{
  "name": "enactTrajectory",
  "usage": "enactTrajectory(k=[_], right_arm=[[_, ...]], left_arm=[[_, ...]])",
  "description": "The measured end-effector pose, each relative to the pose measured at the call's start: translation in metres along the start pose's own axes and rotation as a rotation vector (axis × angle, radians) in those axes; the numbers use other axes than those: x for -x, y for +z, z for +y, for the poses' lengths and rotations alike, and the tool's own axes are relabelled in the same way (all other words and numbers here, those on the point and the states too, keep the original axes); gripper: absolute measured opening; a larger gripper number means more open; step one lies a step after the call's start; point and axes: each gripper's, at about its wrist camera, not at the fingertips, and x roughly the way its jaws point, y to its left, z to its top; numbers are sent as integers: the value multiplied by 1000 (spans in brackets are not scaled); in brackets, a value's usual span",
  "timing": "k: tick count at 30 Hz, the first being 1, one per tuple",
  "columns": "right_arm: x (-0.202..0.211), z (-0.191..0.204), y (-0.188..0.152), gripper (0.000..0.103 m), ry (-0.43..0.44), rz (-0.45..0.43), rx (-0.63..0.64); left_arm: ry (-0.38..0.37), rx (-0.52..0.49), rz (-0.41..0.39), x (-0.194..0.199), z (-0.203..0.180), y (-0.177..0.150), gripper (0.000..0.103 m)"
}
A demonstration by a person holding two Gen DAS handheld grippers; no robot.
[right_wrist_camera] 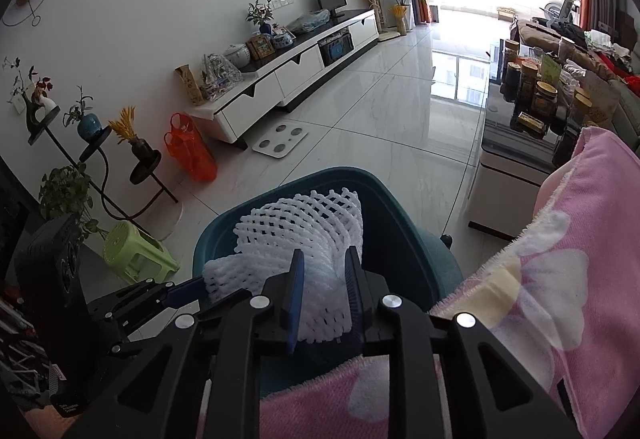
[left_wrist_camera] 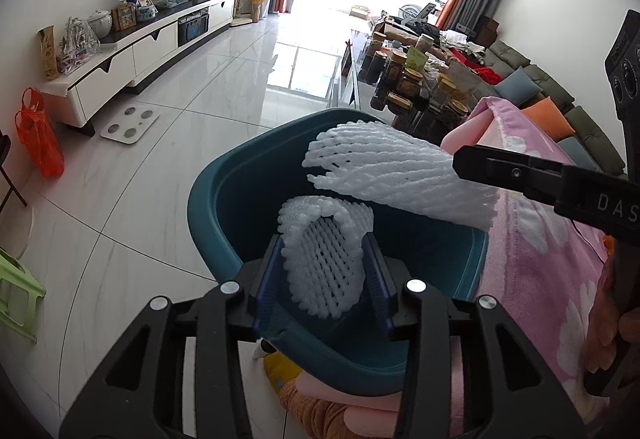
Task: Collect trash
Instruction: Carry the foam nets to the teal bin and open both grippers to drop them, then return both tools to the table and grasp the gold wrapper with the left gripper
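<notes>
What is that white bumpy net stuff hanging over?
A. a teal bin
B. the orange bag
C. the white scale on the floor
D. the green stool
A. Both white foam nets sit between the pads of the hand-held grippers right above the open teal bin.

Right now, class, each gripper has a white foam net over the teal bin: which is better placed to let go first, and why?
Left, probably. The left gripper has its foam net low inside the teal bin. The right gripper's net sticks out higher, above the rim.
</notes>
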Motion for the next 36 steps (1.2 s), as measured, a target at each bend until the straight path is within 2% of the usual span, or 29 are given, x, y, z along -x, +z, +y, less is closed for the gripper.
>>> enactTrajectory(k=[3,11,17,20,24,28,33,36], right_arm=[[-5,0,-1,28,1,12,-15],[8,-9,-7,35,-3,-22,-26],[36,-17,-18,36,23,-84,-33],[65,-20,-28,40,38,-145,-22],[110,-25,-47,44,37,-226,-8],[158,-38,-75,48,-1,-307,-17],[210,-63,-118,50,-76,-367,-63],[238,-84,-147,50,-127,-388,-130]], left_arm=[[-2,11,3,-7,0,1,42],[-13,3,-6,-9,-5,-1,55],[-25,-3,-78,18,-13,-2,57],[-47,-42,-145,44,-26,-1,65],[-112,-122,-222,79,-55,-6,71],[-193,-217,-266,108,-95,-16,78],[-331,-337,-233,122,-154,-39,79],[-421,-398,-187,122,-192,-57,79]])
